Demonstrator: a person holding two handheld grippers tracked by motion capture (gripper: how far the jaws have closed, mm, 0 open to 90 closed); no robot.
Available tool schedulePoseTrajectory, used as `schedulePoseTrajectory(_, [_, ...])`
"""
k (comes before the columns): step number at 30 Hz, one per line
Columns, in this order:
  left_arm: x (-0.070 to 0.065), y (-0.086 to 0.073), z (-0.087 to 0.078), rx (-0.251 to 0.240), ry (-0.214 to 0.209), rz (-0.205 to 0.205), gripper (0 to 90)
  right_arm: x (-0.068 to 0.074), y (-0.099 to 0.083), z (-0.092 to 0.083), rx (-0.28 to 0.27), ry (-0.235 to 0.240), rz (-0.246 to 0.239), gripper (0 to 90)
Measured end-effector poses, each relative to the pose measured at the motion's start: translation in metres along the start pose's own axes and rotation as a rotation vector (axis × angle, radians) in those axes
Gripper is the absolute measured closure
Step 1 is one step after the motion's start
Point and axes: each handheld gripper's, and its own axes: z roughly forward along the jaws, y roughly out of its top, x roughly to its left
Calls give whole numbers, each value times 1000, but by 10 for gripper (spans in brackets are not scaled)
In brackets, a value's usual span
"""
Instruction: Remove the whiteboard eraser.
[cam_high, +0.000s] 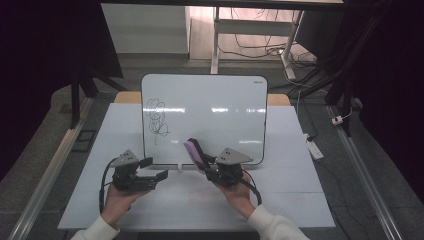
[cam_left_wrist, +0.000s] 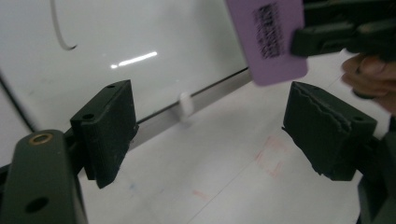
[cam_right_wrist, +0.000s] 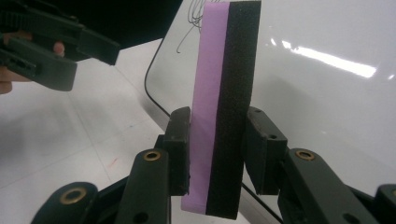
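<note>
— Eraser (cam_high: 195, 153) orientation first: what do you read?

— I see it clamped in my right gripper (cam_high: 209, 166), its long axis running up and away from the jaws toward the whiteboard (cam_high: 220, 95), leaning left in the high view. In the right gripper view the purple layer sits on the left, the black felt on the right, and the pads press on both broad faces.

— Where is it, and what is around it?

— Just over the whiteboard's lower edge, near its middle. A black scribble (cam_high: 157, 118) sits on the board's left part, well apart from the eraser. A small white clip (cam_left_wrist: 185, 103) sits at the board's bottom frame. The white table (cam_high: 200, 200) lies under everything.

— And my left gripper (cam_high: 152, 168)?

— Its jaws stand wide with nothing between them, low over the table beside the board's lower left corner, pointing toward the right gripper.
</note>
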Motion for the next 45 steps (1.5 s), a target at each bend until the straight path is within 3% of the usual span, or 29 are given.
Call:
schedulePoseTrajectory(16, [-9,27,35,-47,-130,-77,209,12,-5,2,-50,19,-4,642])
schedulePoseTrajectory(26, [-16,36,47,-54,-182,-84,237,17,-7,4,-82,21,-10,642])
schedulePoseTrajectory(33, [-18,38,51,-56,-197,-97,294,21,-7,4,-105,24,-17,642])
schedulePoseTrajectory(37, [-18,38,51,-59,-180,-100,371,22,-7,4,-109,25,-22,640])
schedulePoseTrajectory(45, [-20,39,48,-68,-145,-84,395,19,-7,7,-94,65,4,573])
